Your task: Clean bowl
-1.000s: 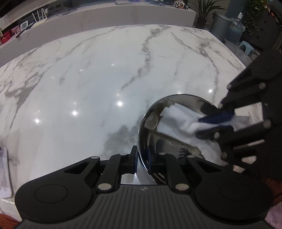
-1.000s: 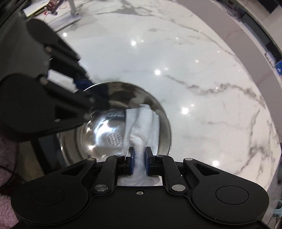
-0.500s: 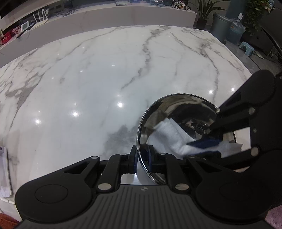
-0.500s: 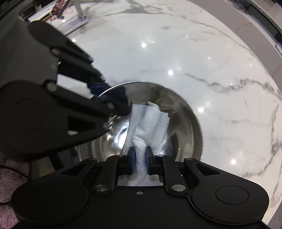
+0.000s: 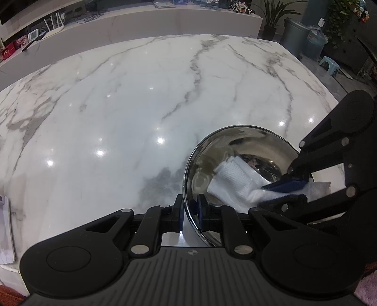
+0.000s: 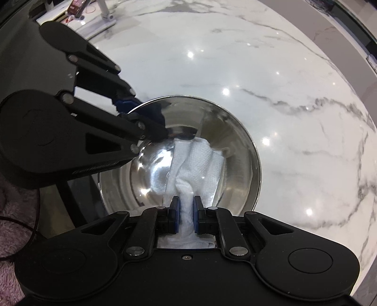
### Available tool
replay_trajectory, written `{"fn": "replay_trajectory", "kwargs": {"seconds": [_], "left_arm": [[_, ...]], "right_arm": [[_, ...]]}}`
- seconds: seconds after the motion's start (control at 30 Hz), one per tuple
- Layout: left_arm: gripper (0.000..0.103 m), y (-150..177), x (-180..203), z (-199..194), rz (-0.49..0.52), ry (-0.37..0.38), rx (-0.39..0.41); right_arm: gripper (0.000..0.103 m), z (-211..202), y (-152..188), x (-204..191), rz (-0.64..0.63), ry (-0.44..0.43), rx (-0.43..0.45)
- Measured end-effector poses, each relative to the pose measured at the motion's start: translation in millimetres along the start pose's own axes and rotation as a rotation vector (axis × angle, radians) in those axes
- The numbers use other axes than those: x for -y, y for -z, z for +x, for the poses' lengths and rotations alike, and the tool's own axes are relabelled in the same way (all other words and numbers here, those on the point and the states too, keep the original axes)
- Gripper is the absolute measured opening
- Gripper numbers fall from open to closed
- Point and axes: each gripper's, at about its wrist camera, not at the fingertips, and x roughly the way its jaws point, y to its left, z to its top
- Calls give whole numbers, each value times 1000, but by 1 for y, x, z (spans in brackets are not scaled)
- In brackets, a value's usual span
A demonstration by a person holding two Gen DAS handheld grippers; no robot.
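A shiny steel bowl sits on the white marble table near its front edge. My left gripper is shut on the bowl's rim, one pad inside and one outside. A folded white paper towel lies pressed against the bowl's inner wall. My right gripper is shut on the bunched end of that towel and points steeply down into the bowl.
A white flat object lies at the table's left edge. A white stand sits on the far side in the right wrist view. Beyond the table are a low shelf, bins and a small stool.
The right gripper has swept the towel around inside the bowl, from the far wall toward the near side and back to the middle. The left gripper has kept its grip on the rim.
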Motion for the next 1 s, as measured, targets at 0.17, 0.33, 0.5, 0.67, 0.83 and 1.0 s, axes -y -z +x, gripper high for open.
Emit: {"fn": "replay_trajectory", "kwargs": {"seconds": [0.17, 0.33, 0.5, 0.67, 0.83, 1.0], "left_arm": [[10, -1, 0, -1, -4, 1, -1], [10, -1, 0, -1, -7, 2, -1], [10, -1, 0, -2, -8, 4, -1], [11, -1, 0, -1, -13, 0, 2], [16, -1, -2, -1, -35, -7, 5], [17, -1, -5, -3, -65, -5, 25]], "right_arm": [[9, 4, -5, -2, 6, 5, 26], [10, 6, -7, -8, -1, 3, 53], [11, 6, -5, -12, -14, -19, 52], [9, 6, -1, -14, -34, -7, 29], [8, 1, 1, -17, -41, 94, 43], [8, -24, 5, -8, 55, 81, 153]]}}
